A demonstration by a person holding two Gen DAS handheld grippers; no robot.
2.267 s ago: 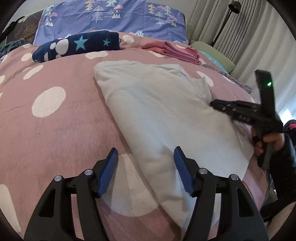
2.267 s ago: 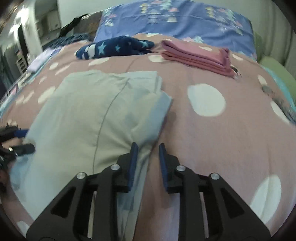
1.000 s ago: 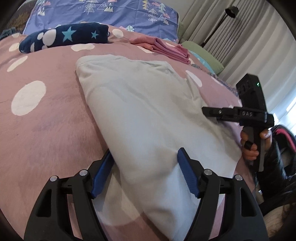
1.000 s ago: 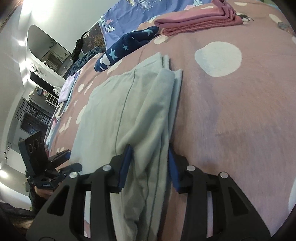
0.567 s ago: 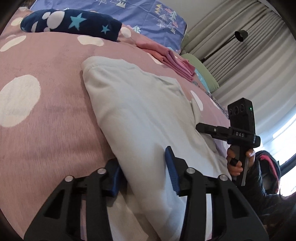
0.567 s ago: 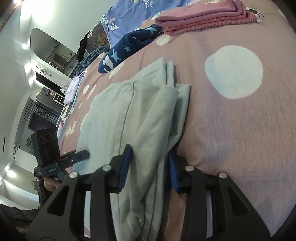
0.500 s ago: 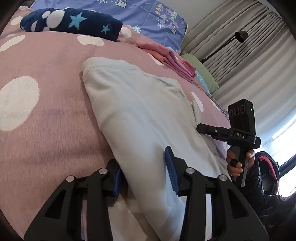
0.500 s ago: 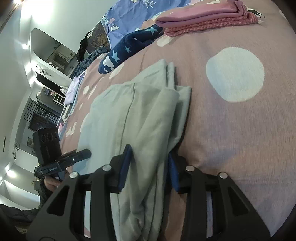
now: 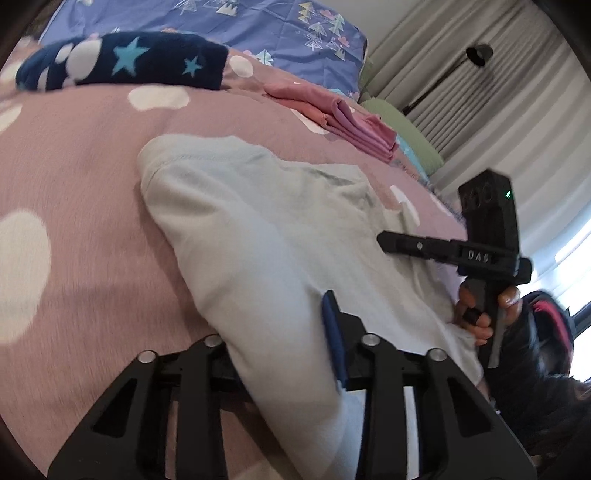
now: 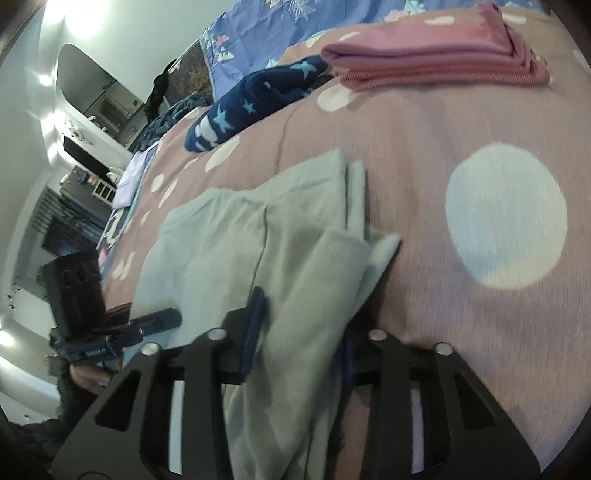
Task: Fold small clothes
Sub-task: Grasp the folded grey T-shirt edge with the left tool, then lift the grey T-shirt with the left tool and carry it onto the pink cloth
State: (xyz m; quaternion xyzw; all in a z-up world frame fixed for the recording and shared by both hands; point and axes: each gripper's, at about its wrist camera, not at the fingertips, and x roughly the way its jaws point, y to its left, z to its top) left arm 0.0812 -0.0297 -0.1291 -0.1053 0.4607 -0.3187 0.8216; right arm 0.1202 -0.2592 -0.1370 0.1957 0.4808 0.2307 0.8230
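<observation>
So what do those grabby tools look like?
Both are black plastic frames with cut-out holes and silver screws. The left gripper and the right gripper have blue pads lining the jaws. The right one carries a boxy black block with a small green light and white lettering. A dark sleeve shows.

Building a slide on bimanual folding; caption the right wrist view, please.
Right gripper fingers closing on the pale green garment's edge on the dotted pink bedspread; left gripper grips the opposite side.

Garment (image 9: 266,236) lies on the bed (image 9: 81,177), by its near edge. Toward the head edge lie a rolled blanket (image 9: 122,62) and, right of it, a folded stack (image 9: 343,122); pillow (image 9: 258,26) behind both.
</observation>
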